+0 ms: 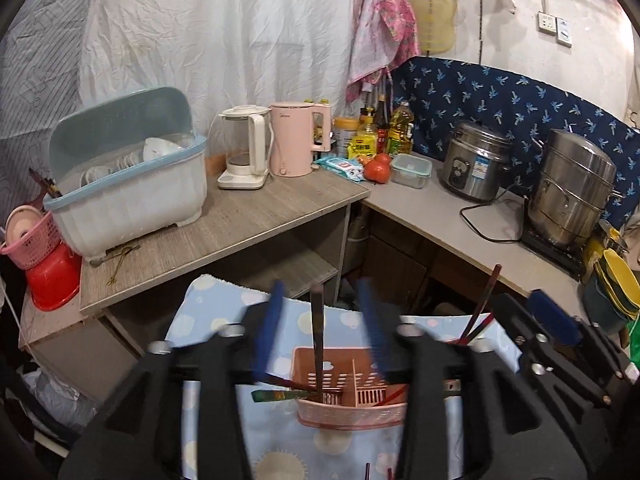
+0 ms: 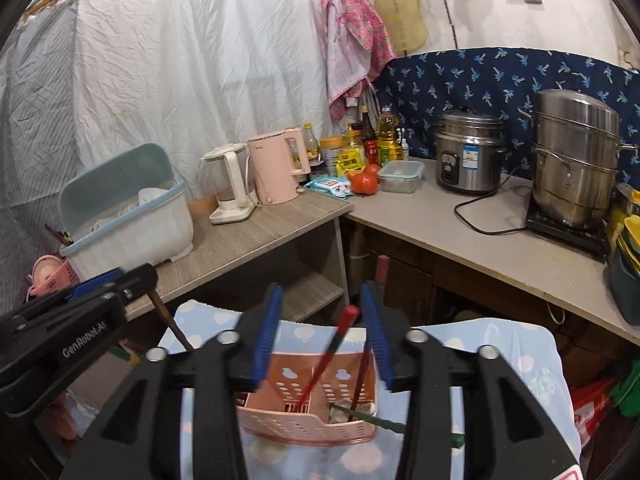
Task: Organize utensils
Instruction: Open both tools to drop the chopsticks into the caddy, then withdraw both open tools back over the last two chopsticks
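A pink slotted utensil holder (image 1: 352, 396) (image 2: 312, 404) stands on a light blue patterned cloth (image 1: 224, 320) (image 2: 516, 356). My left gripper (image 1: 320, 320) is open above it, and a dark chopstick (image 1: 318, 332) stands free between its blue fingers, tip down in the holder. My right gripper (image 2: 322, 320) is open above the holder. Red chopsticks (image 2: 332, 356) lean in its left compartment and a dark one (image 2: 362, 368) in the right compartment. More chopsticks (image 1: 482, 304) lean at the holder's right side in the left wrist view. A green-handled utensil (image 1: 276, 395) (image 2: 384, 424) lies across the holder's edge.
A wooden table (image 1: 224, 232) carries a blue dish box (image 1: 132, 184), a glass kettle (image 1: 244, 148) and a pink kettle (image 1: 292, 140). The grey counter (image 2: 480, 232) holds bottles, tomatoes, a rice cooker (image 2: 468, 156) and a steel steamer pot (image 2: 576, 168). A pink basket (image 1: 30, 236) sits at the left.
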Tool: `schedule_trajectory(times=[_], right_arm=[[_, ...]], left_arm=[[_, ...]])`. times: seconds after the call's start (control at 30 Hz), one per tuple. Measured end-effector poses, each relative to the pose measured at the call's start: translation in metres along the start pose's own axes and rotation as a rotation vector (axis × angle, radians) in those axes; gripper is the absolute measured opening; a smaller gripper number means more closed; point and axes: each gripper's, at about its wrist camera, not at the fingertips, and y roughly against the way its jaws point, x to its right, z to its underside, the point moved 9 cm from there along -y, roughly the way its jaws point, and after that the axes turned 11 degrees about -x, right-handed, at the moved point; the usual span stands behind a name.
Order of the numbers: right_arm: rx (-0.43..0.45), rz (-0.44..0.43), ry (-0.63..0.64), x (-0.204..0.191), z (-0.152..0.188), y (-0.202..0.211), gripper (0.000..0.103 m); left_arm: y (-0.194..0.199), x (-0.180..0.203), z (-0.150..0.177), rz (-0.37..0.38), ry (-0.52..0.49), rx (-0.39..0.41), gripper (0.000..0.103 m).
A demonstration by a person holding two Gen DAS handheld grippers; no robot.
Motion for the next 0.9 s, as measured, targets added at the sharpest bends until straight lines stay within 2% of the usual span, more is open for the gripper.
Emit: schedule_trajectory(times=[0.17,0.53,0.77,0.9], right_arm=[[0.005,-0.002,0.0,0.004,0.007,0.016,0.047],[-0.024,-0.007,0.046,-0.007,0.049,0.05,0.047],[-0.08,0.0,0.04,0.001,0.092,0.066,0.047],[-0.124,0.017,0.053,0.005,0.131,0.073,0.047]], left_arm=[[0.008,0.0,0.01,-0.006,-0.008,-0.004,0.048],[0.032,0.008,0.05,-0.003,-0.037,-0.028,0.048],[0.044,0.01,0.089,-0.004,-0.041,-0.064,0.048],[0.045,0.01,0.122,-0.004,-0.043,-0.104,0.048]])
